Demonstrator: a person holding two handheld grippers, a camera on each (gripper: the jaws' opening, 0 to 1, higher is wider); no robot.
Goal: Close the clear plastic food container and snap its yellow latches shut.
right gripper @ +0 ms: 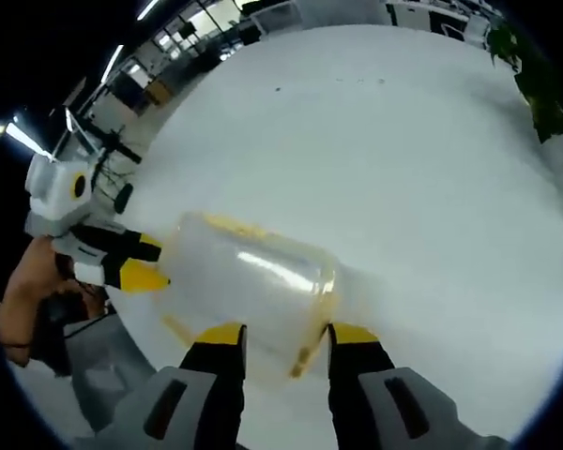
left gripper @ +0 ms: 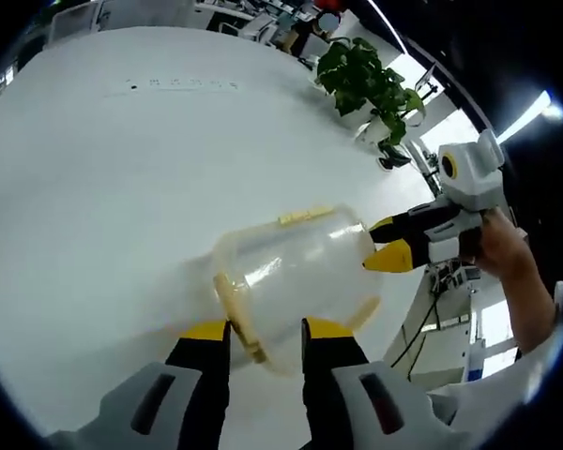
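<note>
In the left gripper view, the left gripper (left gripper: 266,330) stands nearest the camera with its yellow-tipped jaws apart, straddling the near end of the clear plastic container (left gripper: 296,277), where a yellow latch (left gripper: 236,314) lies between them. The container rests on the white table (left gripper: 122,169), and the right gripper (left gripper: 394,246) meets its far right end; whether those jaws grip cannot be told. In the right gripper view, the right gripper (right gripper: 283,336) stands with jaws apart around the container's near end, and a potted plant (left gripper: 368,80) stands far right on the table.

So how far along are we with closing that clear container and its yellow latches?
Done: the lid appears to sit on the clear container. In hand: left gripper and right gripper each straddle a yellow latch at opposite ends. Left: whether any latch is snapped is unclear.
</note>
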